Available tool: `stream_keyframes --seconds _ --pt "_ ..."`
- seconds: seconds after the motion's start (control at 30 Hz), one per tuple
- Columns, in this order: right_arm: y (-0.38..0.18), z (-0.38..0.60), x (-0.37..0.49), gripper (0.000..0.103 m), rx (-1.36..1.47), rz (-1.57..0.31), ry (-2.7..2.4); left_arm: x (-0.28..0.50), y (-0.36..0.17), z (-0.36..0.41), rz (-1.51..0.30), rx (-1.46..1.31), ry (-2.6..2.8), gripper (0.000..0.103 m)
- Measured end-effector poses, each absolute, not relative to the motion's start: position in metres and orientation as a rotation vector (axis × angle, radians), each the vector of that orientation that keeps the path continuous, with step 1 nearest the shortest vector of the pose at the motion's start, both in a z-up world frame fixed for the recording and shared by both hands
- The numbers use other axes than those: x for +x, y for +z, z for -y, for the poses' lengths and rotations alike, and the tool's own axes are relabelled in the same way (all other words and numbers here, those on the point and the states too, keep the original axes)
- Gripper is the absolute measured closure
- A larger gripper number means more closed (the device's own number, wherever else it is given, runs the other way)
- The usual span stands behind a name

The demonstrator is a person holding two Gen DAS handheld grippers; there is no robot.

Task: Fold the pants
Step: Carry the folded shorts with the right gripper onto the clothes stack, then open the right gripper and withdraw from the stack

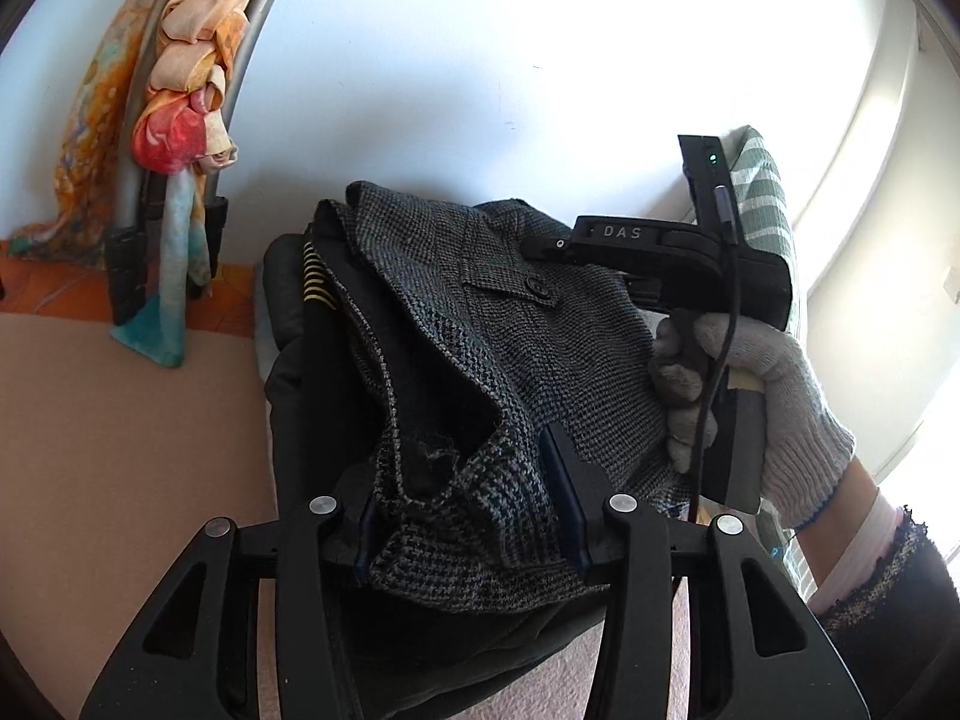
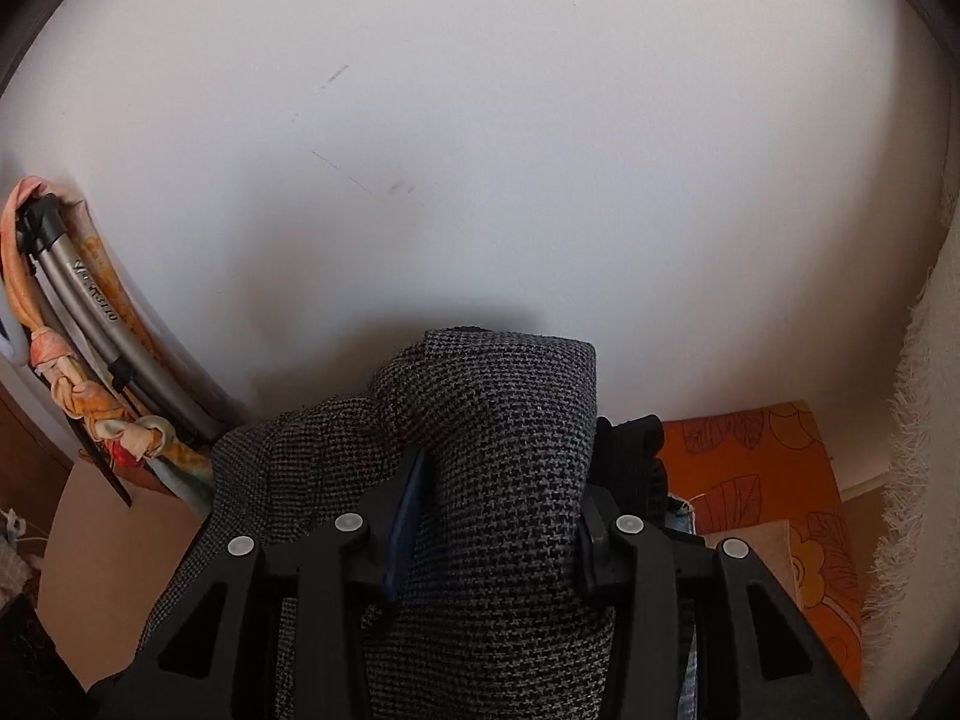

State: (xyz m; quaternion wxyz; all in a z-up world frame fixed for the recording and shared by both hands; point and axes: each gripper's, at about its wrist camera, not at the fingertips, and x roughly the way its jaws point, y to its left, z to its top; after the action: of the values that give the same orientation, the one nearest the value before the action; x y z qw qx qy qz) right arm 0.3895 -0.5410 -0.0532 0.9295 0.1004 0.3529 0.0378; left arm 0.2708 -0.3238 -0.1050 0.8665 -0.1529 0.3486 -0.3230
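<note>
- Black linkage arms of the left claw (image 1: 471, 510) fill the 6 o'clock edge of the left wrist view; a bunched fold of the grey houndstooth pants (image 1: 480, 360) lies between its blue-edged pads, which flank the cloth on both sides, though whether they press on it cannot be told.
- Beyond the claw, the pants lie heaped toward 12 o'clock, on top of other dark clothes.
- At 3 o'clock a gloved hand (image 1: 762, 396) holds the right claw's handle, just beside the pants.
- At 10 o'clock a knotted orange scarf (image 1: 186, 102) hangs along a grey pole.
- In the right wrist view, the right claw (image 2: 492, 531) straddles a thick roll of the same pants (image 2: 510, 450); the fabric fills the gap, firm grip uncertain.
- An orange floral cloth (image 2: 762, 468) lies at 4 o'clock.
</note>
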Motion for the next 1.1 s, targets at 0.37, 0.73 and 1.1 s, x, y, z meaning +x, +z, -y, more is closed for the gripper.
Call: stream_keyframes --seconds 0.37,0.73,1.1 --pt "-0.059 0.553 0.377 0.043 0.239 -0.702 -0.043 0.281 -0.091 0.279 -0.737 -0.310 -0.639 0.059" --pt "-0.004 0.550 0.289 0.025 0.258 -0.576 -0.111 0.262 -0.049 0.248 -0.692 -0.181 -0.612 0.057" --pt "0.029 0.492 0.198 0.018 0.171 -0.518 -0.093 0.180 0.004 0.223 -0.593 -0.061 -0.624 0.025"
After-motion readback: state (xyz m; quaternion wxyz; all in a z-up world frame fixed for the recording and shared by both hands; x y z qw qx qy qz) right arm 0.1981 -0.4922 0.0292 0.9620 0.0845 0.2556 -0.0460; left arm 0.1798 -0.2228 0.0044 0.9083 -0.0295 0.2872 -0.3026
